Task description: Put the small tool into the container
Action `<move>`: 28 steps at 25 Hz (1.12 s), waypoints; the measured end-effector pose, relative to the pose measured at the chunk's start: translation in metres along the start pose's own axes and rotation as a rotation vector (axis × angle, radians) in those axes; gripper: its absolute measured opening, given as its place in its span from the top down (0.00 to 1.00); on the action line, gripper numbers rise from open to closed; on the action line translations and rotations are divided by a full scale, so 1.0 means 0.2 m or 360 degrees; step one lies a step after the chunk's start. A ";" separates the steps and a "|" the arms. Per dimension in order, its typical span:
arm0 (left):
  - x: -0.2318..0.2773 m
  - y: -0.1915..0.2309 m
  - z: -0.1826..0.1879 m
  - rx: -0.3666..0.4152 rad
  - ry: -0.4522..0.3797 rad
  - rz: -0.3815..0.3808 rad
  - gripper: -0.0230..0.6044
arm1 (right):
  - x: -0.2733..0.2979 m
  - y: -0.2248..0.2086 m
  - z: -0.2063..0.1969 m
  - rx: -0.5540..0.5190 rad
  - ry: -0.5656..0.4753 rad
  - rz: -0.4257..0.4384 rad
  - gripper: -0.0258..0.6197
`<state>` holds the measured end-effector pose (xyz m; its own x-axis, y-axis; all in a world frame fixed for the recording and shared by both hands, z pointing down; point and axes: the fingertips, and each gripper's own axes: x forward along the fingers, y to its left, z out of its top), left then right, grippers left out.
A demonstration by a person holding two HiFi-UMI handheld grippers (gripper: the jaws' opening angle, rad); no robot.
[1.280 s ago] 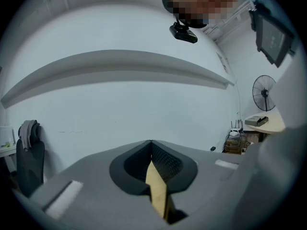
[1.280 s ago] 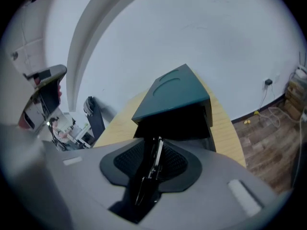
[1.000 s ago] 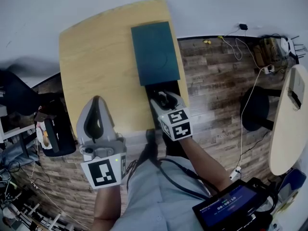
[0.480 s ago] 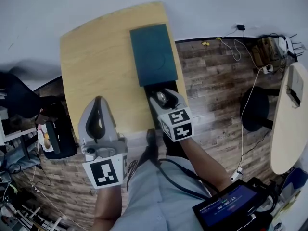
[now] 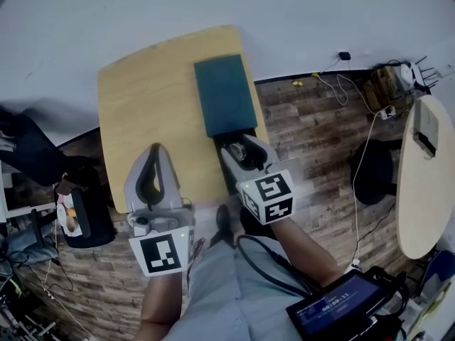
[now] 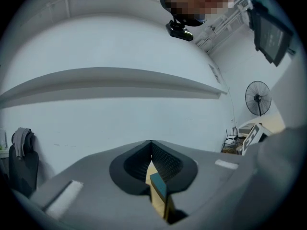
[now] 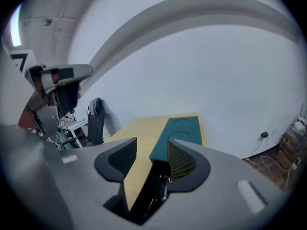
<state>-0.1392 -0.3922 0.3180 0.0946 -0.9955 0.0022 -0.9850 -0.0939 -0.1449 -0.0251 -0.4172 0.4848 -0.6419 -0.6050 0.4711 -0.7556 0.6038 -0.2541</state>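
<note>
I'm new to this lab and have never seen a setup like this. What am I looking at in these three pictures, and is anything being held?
There is no robot here. A person holds a hand-held tool in each hand. The head view comes from a camera on the person's head that looks down. The other two views come from cameras that ride on each tool and look along its jaws.

A wooden table carries a flat teal container, with a dark open section at its near end.

The left gripper has its jaws together with nothing between them. The right gripper has its jaws apart, over the dark section, and grips nothing. Something small and metallic shows there, but it is too small to identify.
</note>
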 end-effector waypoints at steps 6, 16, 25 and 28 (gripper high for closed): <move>-0.05 -0.09 0.21 -0.0027 -0.0134 -0.0067 0.95 | -0.30 0.16 0.48 -0.0187 -0.0386 -0.0004 0.69; -0.16 -0.14 0.55 -0.0016 -0.0381 -0.0091 0.95 | -0.71 0.30 0.84 -0.0433 -0.0762 -0.0183 0.96; -0.22 -0.20 0.65 0.0018 -0.0459 -0.0130 0.95 | -0.87 0.33 0.91 -0.0496 -0.0880 -0.0242 0.96; -0.23 -0.21 0.66 0.0030 -0.0466 -0.0138 0.95 | -0.89 0.33 0.91 -0.0501 -0.0899 -0.0255 0.96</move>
<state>-0.0837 -0.3401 0.1927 0.2183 -0.9379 -0.2695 -0.9689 -0.1753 -0.1747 0.0150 -0.3638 0.2292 -0.5594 -0.8271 -0.0544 -0.8280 0.5547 0.0815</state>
